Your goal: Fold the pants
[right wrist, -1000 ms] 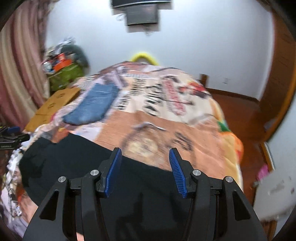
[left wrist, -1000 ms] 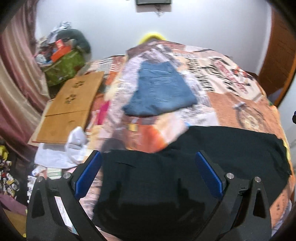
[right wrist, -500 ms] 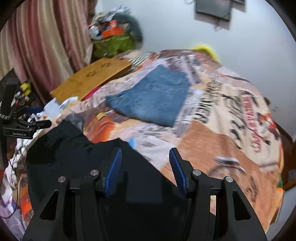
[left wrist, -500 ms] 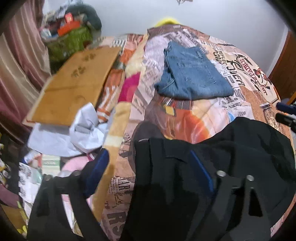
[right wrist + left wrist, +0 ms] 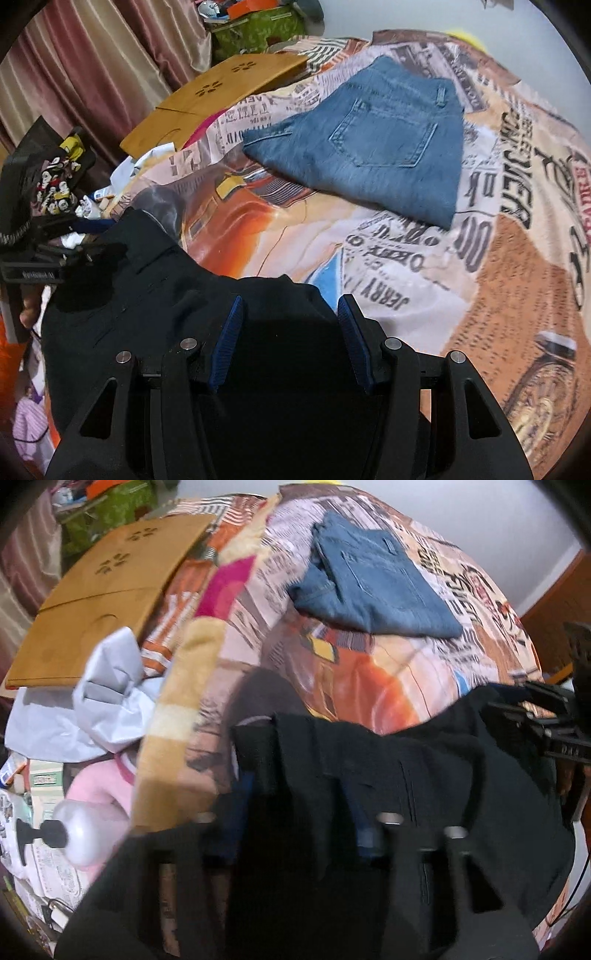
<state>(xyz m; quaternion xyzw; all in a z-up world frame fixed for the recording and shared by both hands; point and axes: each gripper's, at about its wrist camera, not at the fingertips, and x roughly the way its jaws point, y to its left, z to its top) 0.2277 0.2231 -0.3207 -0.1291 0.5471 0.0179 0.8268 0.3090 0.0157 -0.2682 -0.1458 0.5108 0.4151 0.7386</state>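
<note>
- Two pairs of pants lie on the bed (image 5: 517,277), which has a printed cover of newspaper lettering, an orange car and a watch.
- Black pants (image 5: 155,306) are spread at the near edge of the bed, under both tools.
- Folded blue jeans (image 5: 373,147) lie flat toward the middle of the bed, well apart from the black pants, with a back pocket facing up.
- Left hand-held gripper (image 5: 299,812): its jaws are closing, with a fold of the black pants' waistband between them. The picture is blurred and dark there, so I cannot tell whether the pads already press on the cloth.
- Right hand-held gripper (image 5: 290,343): its jaws stand partly apart with black cloth filling the gap between the blue pads. Whether the pads squeeze the cloth or merely rest over it, I cannot tell.
- Past the bed's left edge, a brown cardboard sheet (image 5: 99,590) lies flat, with crumpled white paper (image 5: 103,690) just beside its near end.
- A green bag (image 5: 258,29) stands at the far left corner, by pink curtains (image 5: 92,62).
</note>
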